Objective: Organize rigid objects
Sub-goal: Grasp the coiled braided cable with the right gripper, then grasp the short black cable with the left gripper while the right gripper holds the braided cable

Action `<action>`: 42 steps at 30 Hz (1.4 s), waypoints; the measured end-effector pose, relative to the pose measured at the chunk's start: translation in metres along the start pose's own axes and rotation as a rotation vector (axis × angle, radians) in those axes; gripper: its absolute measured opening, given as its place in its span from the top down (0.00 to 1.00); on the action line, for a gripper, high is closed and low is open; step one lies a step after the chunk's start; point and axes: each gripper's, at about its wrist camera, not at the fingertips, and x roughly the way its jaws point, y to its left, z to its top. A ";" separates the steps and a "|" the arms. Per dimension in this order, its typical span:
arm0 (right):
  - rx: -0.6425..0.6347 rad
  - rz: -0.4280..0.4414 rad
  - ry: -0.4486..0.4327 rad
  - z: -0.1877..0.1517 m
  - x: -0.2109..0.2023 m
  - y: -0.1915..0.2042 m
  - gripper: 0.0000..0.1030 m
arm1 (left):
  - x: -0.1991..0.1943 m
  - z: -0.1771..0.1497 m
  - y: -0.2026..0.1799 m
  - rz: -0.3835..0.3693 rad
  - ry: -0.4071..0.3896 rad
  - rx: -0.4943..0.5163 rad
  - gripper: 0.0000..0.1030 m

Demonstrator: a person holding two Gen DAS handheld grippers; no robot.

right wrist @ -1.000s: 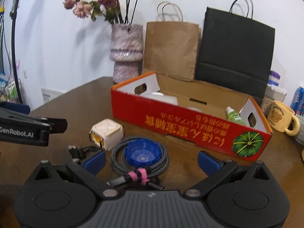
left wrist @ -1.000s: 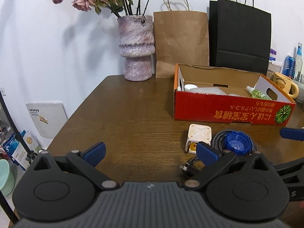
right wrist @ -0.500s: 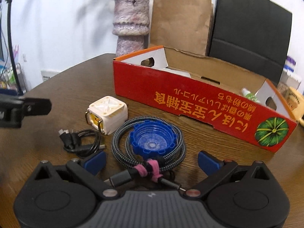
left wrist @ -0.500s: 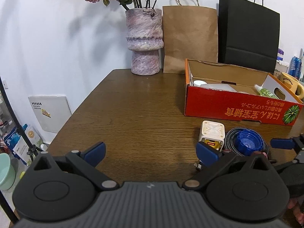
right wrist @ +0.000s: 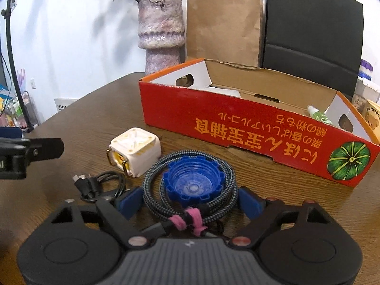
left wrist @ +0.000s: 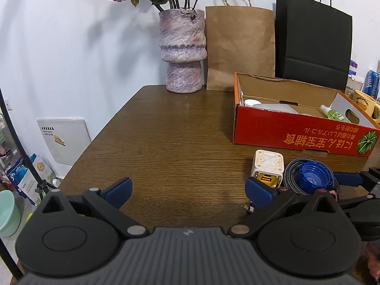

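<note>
A blue ridged cap lies inside a coiled braided cable on the brown table. A white cube charger sits just left of it, and a small black cable lies in front of the charger. My right gripper is open, its blue pads either side of the coil and cap, low over the table. My left gripper is open and empty; the charger and cap lie at its right. A red cardboard box stands behind, holding a green bottle and white items.
A stone vase with dried flowers, a brown paper bag and a black paper bag stand at the table's back by the wall. A yellow mug sits right of the box. The table's left edge drops to floor clutter.
My right gripper has moved forward and down, and its fingers have narrowed around the coil and blue cap. My left gripper has drawn back and turned slightly left.
</note>
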 end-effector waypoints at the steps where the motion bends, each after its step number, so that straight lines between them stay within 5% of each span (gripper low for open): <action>1: 0.004 -0.002 -0.002 0.000 0.000 -0.001 0.17 | 0.001 0.000 0.000 0.002 0.001 0.000 0.00; 21: 0.056 -0.035 -0.154 0.003 -0.046 -0.025 0.20 | 0.004 -0.007 -0.014 -0.015 -0.013 0.008 0.00; 26: 0.071 -0.050 -0.165 0.000 -0.054 -0.038 0.20 | 0.006 -0.009 -0.028 -0.057 0.007 -0.004 0.00; 42: 0.082 -0.059 -0.195 -0.007 -0.074 -0.064 0.20 | 0.027 -0.018 -0.069 -0.026 0.103 -0.003 0.00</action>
